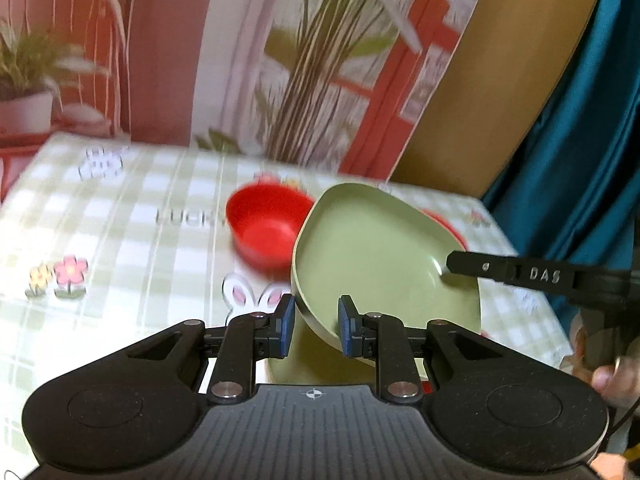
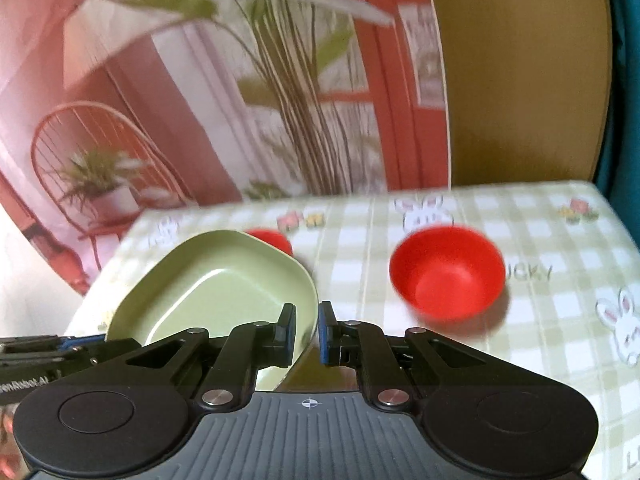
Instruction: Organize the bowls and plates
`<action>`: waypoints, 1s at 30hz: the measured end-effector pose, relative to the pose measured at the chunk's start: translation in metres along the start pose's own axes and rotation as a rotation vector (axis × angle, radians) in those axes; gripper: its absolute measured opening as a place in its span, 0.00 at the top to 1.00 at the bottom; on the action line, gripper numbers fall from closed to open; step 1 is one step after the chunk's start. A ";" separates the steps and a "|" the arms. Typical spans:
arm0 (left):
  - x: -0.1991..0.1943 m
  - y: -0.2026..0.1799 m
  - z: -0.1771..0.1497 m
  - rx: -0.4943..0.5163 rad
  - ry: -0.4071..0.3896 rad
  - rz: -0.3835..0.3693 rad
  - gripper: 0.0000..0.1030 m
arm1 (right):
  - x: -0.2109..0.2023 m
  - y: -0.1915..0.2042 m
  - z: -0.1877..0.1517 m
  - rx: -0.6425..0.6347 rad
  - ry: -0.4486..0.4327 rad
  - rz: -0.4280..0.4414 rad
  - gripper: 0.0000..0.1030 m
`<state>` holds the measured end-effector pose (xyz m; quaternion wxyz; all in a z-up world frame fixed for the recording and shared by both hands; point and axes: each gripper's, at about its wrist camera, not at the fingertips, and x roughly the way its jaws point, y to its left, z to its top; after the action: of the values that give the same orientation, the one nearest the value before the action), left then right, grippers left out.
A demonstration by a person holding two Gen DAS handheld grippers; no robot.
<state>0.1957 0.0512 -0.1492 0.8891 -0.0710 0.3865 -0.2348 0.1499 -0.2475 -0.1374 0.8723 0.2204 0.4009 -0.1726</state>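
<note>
A pale green squarish plate (image 1: 376, 256) is held tilted above the table by both grippers. My left gripper (image 1: 316, 330) is shut on its near rim. My right gripper (image 2: 307, 334) is shut on the opposite rim of the same plate (image 2: 216, 284); its finger (image 1: 520, 274) shows from the right in the left wrist view. A red bowl (image 1: 268, 224) stands on the table beyond the plate and shows in the right wrist view (image 2: 448, 274) to the right. Part of another red dish (image 2: 272, 240) shows behind the plate, mostly hidden.
The table (image 1: 120, 240) carries a green checked cloth with rabbit and flower prints. A printed backdrop (image 1: 280, 60) with plants stands behind it. A brown board (image 1: 500, 80) and a teal curtain (image 1: 580, 140) are at the right.
</note>
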 end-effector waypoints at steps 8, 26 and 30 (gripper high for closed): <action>0.016 0.003 -0.027 0.036 0.040 0.004 0.76 | 0.017 -0.007 -0.021 0.011 0.053 -0.035 0.89; 0.037 0.001 -0.043 0.118 0.079 0.062 0.76 | 0.038 -0.007 -0.031 -0.020 0.101 -0.049 0.90; 0.036 0.000 -0.044 0.130 0.074 0.065 0.76 | 0.039 -0.007 -0.031 -0.021 0.104 -0.049 0.90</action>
<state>0.1850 0.0370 -0.2035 0.8840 0.0082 0.4053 -0.2327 0.1515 -0.2425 -0.1878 0.8480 0.2100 0.4529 -0.1780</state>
